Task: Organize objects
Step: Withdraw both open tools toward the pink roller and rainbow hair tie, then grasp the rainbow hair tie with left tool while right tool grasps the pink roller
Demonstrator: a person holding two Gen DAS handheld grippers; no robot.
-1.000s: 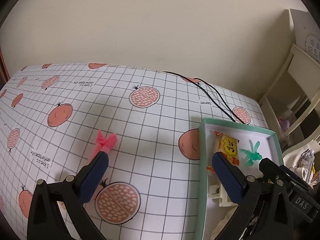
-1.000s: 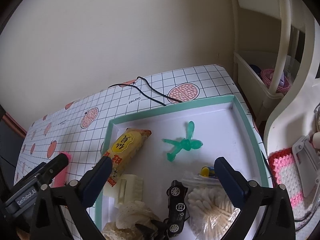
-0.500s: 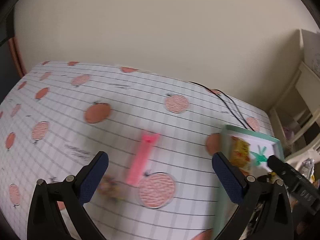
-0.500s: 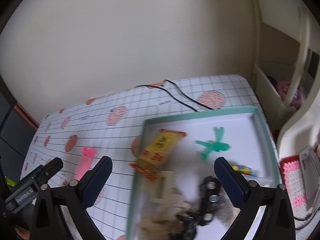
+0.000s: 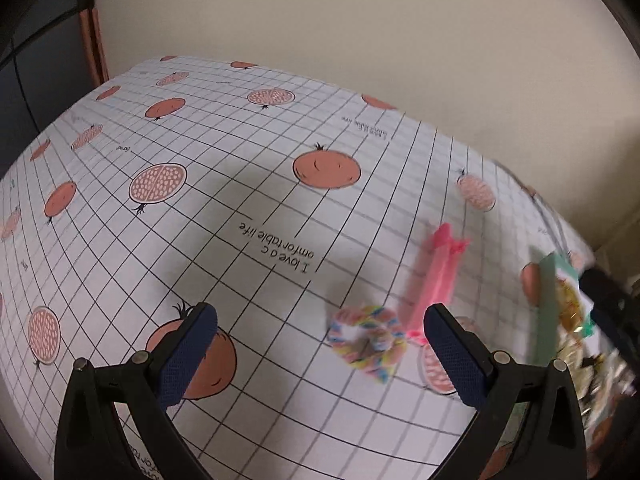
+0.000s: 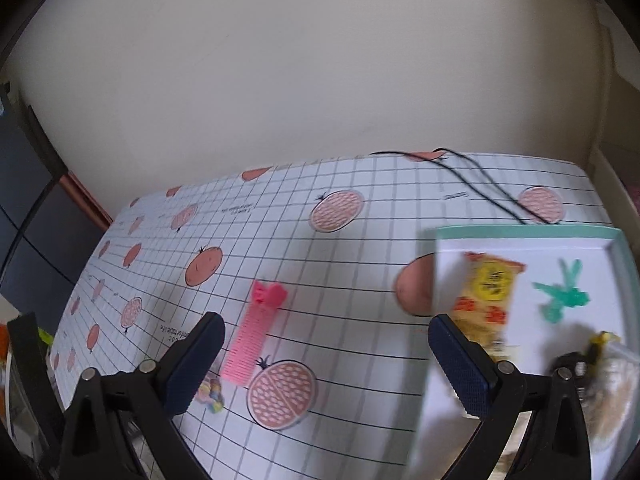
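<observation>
1. The left gripper (image 5: 320, 344) hung with its jaws spread wide and nothing between them, over the grid-printed tablecloth with pomegranate motifs (image 5: 248, 184); the right gripper (image 6: 326, 354) was equally wide and held nothing.
2. Just past the left fingertips lay a pastel, multicoloured fabric scrunchie (image 5: 366, 344), blurred, beside a long pink plastic comb (image 6: 254, 336).
3. To the right stood a mint-rimmed white tray (image 6: 520, 233) holding a yellow snack packet (image 6: 486, 292) and a green plastic dragonfly (image 6: 562, 298).
4. Beyond, bare cloth ran to the wall edge, where a black cable (image 6: 476, 178) trailed.
</observation>
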